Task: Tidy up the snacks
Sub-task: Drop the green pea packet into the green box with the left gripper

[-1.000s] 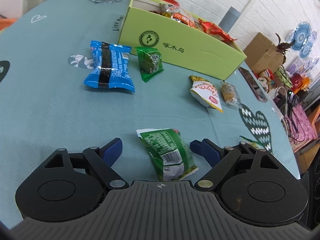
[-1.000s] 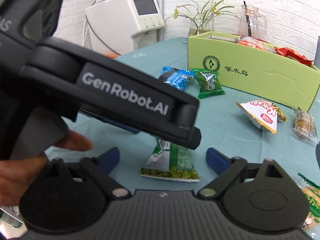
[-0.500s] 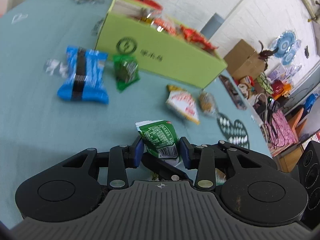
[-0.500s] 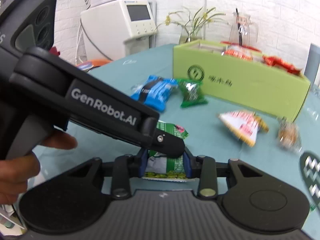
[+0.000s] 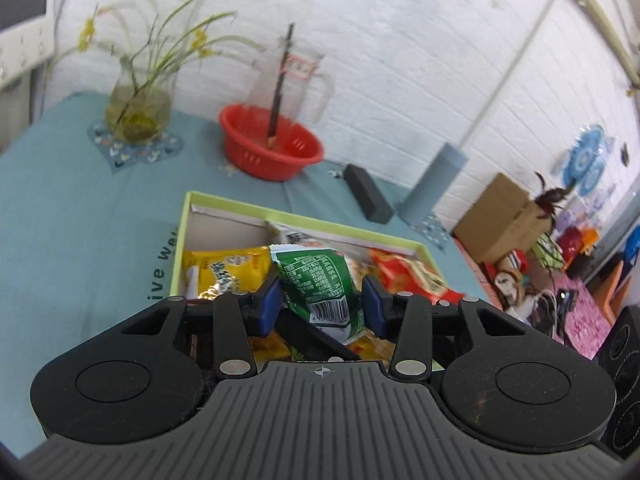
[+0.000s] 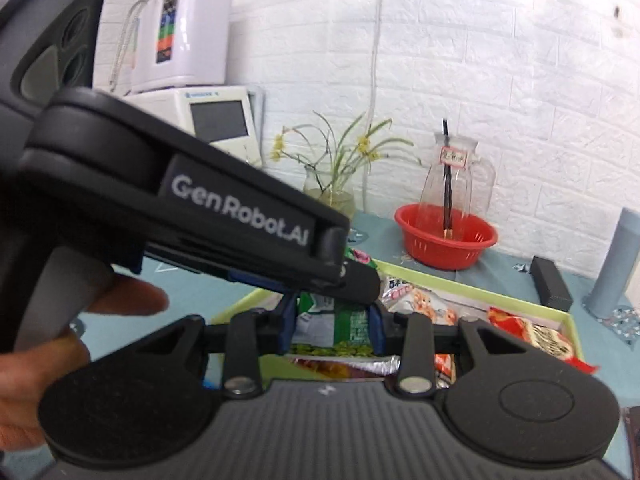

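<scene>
A green snack packet hangs over the open lime-green box, held from two sides. My left gripper has its blue pads against the packet's sides and its jaws are opening, with the packet still between them. In the right wrist view my right gripper is shut on the same packet, above the box. The left gripper's black housing crosses that view and hides the packet's top. A yellow packet and a red packet lie in the box.
Behind the box stand a red basket holding a glass jug, a flower vase, a black case and a grey-blue cylinder. A white appliance stands at the left. A person's hand grips the left tool.
Both grippers closed on the green packet lying on the tablecloth, then lifted it and carried it forward until it hangs over the green box.
</scene>
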A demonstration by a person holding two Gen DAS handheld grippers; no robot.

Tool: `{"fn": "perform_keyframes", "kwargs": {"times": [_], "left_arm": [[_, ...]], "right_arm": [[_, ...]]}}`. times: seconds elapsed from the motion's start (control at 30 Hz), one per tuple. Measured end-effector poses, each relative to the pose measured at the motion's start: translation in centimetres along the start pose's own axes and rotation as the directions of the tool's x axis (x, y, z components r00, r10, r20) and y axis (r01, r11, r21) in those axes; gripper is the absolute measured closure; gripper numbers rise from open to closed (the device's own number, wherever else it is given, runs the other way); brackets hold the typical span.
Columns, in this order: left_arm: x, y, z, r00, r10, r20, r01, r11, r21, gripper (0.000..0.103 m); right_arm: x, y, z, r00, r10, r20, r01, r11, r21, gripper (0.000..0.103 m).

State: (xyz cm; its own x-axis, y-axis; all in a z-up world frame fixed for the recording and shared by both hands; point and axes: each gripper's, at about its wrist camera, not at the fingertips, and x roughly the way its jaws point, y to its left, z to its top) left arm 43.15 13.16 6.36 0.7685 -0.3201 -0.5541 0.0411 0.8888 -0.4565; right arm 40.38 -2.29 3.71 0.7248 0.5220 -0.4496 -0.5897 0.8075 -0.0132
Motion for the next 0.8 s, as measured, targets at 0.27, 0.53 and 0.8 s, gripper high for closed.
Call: {"fn": "perform_keyframes", "kwargs": {"times": [0.27, 0.53, 0.8], "left_arm": [[0.3, 2.5, 0.5, 1.000, 0.024, 0.012, -0.023, 0.999, -0.045, 0.047], [-6.4, 1.1, 1.3, 0.983, -0.048, 0.179, 0.056, 0.998, -0.041, 0.032], [-7.9, -5.6, -1.8, 0.974, -0.200, 0.103, 0.185, 0.973, 0.138, 0.023]], "right_arm": [[3.0, -0.8, 0.1, 0.999, 0.031, -0.040, -0.030, 0.999, 0.023, 0.028], [-2.6, -1.2, 1.8, 0.991, -0.045, 0.129, 0.045, 0.999, -0.001, 0.006], [-12.4, -1.4, -3.2, 0.995, -0.092, 0.039, 0.091, 0.996, 0.020, 0.001]]}}
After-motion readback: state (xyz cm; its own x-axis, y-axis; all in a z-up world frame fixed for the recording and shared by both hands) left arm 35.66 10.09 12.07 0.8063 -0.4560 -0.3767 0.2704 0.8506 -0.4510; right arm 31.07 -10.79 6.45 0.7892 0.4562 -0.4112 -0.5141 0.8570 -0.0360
